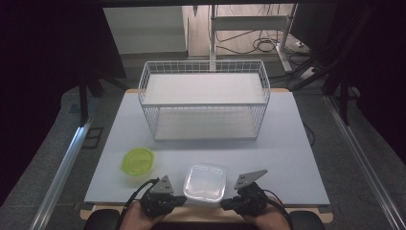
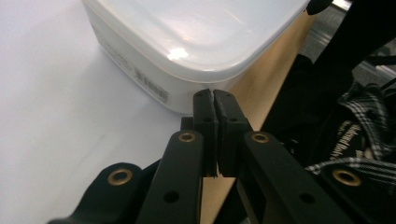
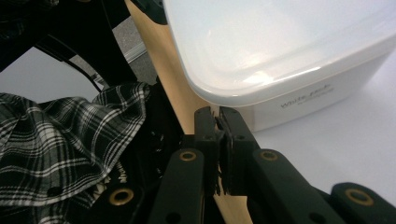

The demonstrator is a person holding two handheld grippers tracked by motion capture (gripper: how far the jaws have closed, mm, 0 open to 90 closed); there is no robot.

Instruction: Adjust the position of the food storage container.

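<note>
White plastic, with a frosted lid pressed on: the box point(image 1: 205, 183) sits at the near edge of the table point(image 1: 287, 158), right between the two grippers. The left gripper point(image 2: 214, 95) has its jaws pressed together with nothing between them, tips just short of the box's near corner. The right gripper point(image 3: 217, 112) is the same, jaws pressed together and empty, aimed at the opposite near corner, just under the lid's rim.

The work in hand looks like taking hold of the box, probably to lift it or get the lid off. To do it well, both pairs of jaws need to spread before they go any further; pushed in as they are, they would only shove the box along the smooth table. The box lies close to the wooden edge, so any push should go away from the person, not sideways. One gripper should steady the base while the other takes the lid's lip at a corner, where it flexes most. Whether the lid is snapped tight or only resting I cannot tell from here, so the first pull should be gentle.

The green bowl point(image 1: 138, 161) sits to the left and the wire basket point(image 1: 205, 98) farther back, both well apart from the box.
</note>
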